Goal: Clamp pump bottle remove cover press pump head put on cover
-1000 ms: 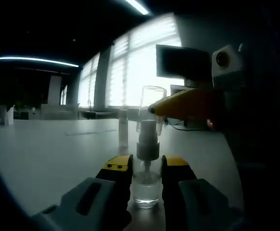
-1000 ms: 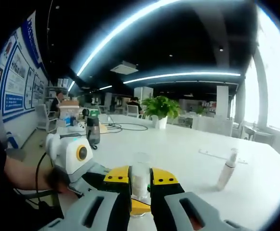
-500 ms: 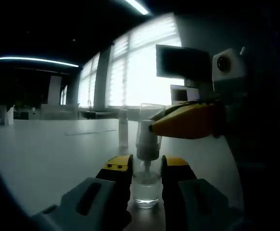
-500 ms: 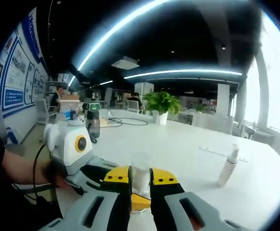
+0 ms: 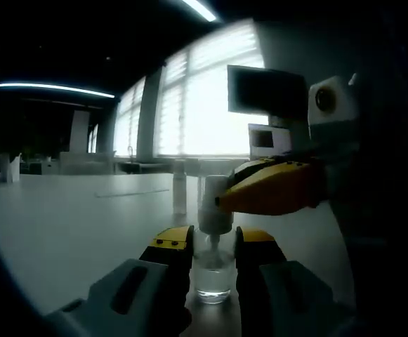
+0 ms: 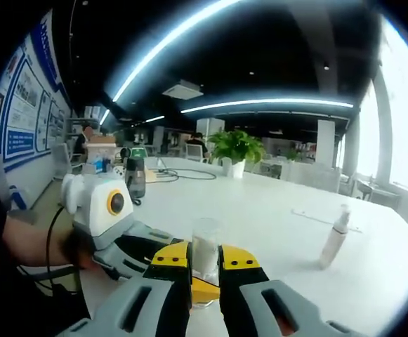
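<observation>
A clear pump bottle (image 5: 212, 272) stands on the white table (image 5: 77, 225), and my left gripper (image 5: 214, 242) is shut on its body. My right gripper (image 5: 222, 199) comes in from the right, level with the white pump head (image 5: 215, 219). It holds the clear cover (image 5: 211, 184), which sits low around the pump head. In the right gripper view my right gripper (image 6: 205, 258) is shut on the clear cover (image 6: 205, 246). The left gripper (image 6: 112, 225), held by a hand, lies just below and left of it. The bottle's lower body is hidden there.
A second slim spray bottle (image 5: 180, 191) (image 6: 333, 237) stands farther out on the table. A dark monitor (image 5: 267, 91) is behind the right gripper. A potted plant (image 6: 235, 149), cables and a dark jug (image 6: 135, 184) sit at the table's far side.
My right gripper has come down with the clear cover, from above the pump head to around it. The left gripper and bottle have stayed still.
</observation>
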Tool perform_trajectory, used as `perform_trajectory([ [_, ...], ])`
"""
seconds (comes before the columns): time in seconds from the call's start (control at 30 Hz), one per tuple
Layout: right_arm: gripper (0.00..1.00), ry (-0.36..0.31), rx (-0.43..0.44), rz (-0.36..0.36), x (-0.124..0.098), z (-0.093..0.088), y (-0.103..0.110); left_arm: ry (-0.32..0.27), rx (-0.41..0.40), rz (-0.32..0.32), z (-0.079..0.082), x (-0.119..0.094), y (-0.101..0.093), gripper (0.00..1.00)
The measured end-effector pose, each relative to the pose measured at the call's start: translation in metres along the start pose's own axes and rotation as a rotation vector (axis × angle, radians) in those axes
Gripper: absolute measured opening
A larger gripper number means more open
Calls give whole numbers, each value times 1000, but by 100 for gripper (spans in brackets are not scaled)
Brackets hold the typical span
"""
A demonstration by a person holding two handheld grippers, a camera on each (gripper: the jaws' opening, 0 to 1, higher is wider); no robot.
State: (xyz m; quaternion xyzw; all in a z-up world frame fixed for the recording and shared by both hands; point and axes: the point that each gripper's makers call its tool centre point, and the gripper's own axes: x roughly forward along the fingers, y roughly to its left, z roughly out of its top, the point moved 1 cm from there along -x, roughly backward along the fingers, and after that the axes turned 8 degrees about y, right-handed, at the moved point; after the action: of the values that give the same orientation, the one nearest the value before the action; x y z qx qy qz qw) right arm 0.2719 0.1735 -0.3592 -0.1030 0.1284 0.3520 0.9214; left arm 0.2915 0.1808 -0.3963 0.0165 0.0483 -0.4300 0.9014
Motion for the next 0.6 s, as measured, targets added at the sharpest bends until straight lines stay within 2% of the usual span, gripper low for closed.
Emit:
perform_trajectory([
  [0.33, 10, 1, -9, 7, 2, -6, 0, 0, 0, 0, 0, 0, -1, 15],
  [0.4, 15, -16, -2, 33, 2, -6, 4, 0, 0, 0, 0, 0, -1, 15],
  [0.43, 20, -43, 34, 49, 2, -2, 6, 0, 0, 0, 0, 0, 0, 15],
  [0.5, 25, -44, 26, 44, 0, -4, 8, 0, 0, 0, 0, 0, -1, 15],
  [0.6, 25, -36, -12, 22, 1, -6, 6, 0, 0, 0, 0, 0, 0, 15],
])
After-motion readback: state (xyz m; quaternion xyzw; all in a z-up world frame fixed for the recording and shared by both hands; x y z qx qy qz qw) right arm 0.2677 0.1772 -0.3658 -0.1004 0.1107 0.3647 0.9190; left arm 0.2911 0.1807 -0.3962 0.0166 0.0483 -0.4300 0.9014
